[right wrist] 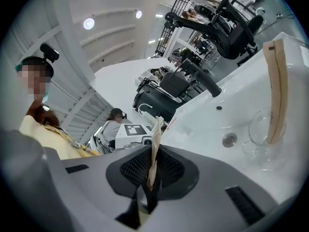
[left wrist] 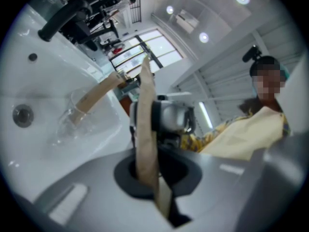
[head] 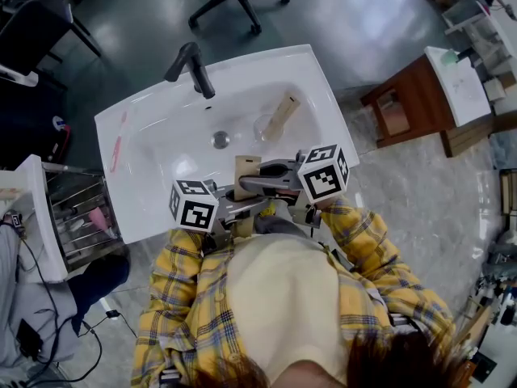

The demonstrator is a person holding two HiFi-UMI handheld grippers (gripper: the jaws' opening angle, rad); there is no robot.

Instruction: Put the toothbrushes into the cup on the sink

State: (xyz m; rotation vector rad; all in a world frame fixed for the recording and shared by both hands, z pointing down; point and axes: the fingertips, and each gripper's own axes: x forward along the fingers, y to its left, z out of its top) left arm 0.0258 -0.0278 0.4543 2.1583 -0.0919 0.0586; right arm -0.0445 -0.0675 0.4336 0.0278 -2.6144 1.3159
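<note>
The left gripper and the right gripper both have their fingers clamped on one paper-wrapped toothbrush. They hold it over the near rim of the sink, likely to steady it or tear its wrapper. Another wrapped toothbrush already leans in the clear cup, which stands in the basin.

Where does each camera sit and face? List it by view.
Head view: on the person's head, looking steeply down at the sink; plaid sleeves show.
Left gripper view: on the left tool, along jaws shut on a tan pack; torso behind.
Right gripper view: on the right tool, jaws on that pack.
Shared: all show the cup.
</note>
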